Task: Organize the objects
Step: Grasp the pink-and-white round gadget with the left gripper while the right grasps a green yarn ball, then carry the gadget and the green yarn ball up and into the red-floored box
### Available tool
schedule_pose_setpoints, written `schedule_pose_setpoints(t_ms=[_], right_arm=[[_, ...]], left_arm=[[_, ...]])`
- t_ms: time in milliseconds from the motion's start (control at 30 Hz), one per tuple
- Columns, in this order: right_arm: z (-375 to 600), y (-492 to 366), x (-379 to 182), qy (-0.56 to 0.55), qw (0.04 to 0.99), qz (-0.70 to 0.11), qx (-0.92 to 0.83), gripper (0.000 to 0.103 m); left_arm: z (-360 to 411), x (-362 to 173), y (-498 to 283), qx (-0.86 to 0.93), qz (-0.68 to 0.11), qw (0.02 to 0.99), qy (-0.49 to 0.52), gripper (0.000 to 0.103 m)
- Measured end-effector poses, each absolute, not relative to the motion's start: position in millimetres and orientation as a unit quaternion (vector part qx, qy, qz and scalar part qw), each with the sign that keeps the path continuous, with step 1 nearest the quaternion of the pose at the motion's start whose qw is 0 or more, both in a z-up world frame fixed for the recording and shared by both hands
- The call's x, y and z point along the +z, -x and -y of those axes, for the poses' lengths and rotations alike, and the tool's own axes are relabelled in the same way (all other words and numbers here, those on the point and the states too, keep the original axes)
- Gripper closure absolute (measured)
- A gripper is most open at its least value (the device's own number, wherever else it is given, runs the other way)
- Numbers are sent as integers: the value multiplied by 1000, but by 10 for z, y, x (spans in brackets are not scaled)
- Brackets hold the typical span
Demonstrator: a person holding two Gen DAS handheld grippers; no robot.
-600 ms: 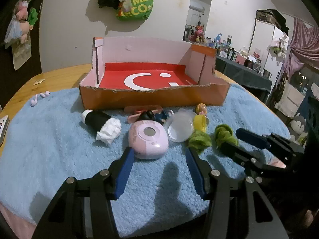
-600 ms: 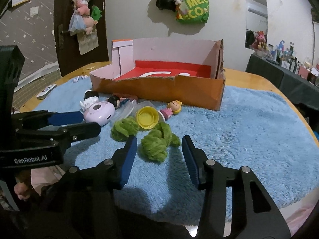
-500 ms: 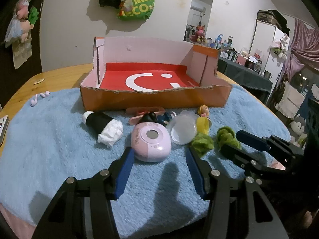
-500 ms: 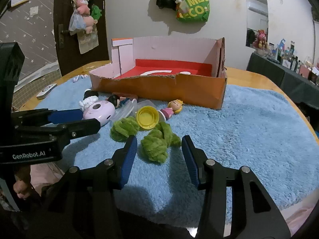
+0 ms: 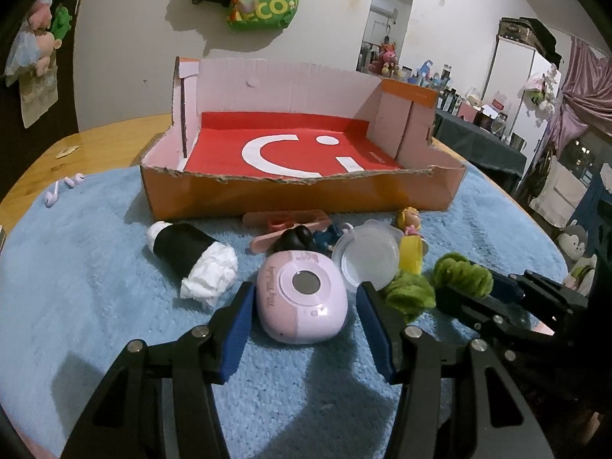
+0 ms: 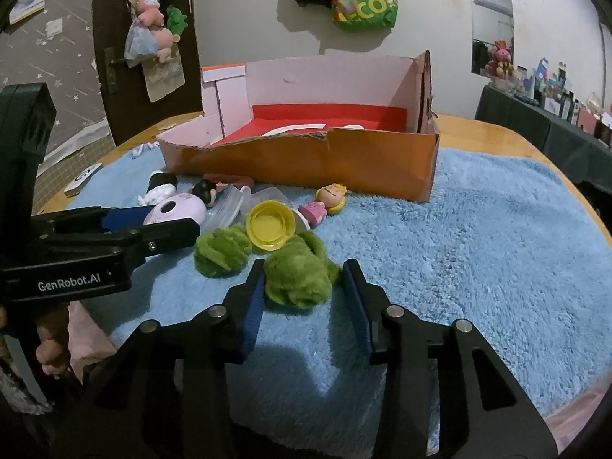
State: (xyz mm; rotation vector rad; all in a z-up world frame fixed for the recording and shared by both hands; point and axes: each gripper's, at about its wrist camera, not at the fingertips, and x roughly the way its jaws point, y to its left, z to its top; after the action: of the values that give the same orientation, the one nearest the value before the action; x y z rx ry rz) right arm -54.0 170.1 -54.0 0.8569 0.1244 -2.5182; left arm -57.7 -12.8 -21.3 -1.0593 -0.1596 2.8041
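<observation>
My left gripper (image 5: 304,294) is open, its blue pads either side of a pink round device (image 5: 302,298) on the blue fluffy mat, with small gaps on both sides. My right gripper (image 6: 303,267) straddles a green wool ball (image 6: 296,273); the left pad touches it and a sliver of gap shows at the right pad. A second green ball (image 6: 222,252) lies just to the left, beside a yellow cup (image 6: 271,223). Behind are a clear lid (image 5: 365,258), a blond doll (image 6: 329,201), a dark-haired doll (image 5: 294,237) and a black bottle with white tissue (image 5: 183,248).
An orange cardboard box (image 5: 298,191) with a red floor stands open behind the toys, nothing in it. Earbuds (image 5: 63,187) lie at the mat's far left edge on the wooden table. The left gripper's fingers (image 6: 168,225) reach in from the left of the right wrist view.
Both grippers moved forward and down. The pink device now sits between the left jaws. The right jaws narrowed around the green ball, which stayed on the mat.
</observation>
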Motion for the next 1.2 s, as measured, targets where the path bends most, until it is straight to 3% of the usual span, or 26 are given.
schedule_pose_setpoints(t_ms=[400,1200], right_arm=[[-1687,627,-505,-310,243,-48,-918,72],[-1634,652,-164,-279,270,-33,-921,72]], left_arm=[[150,-238,590,934,53,68,346,53],[146,5,517,939,50,83,329,53]])
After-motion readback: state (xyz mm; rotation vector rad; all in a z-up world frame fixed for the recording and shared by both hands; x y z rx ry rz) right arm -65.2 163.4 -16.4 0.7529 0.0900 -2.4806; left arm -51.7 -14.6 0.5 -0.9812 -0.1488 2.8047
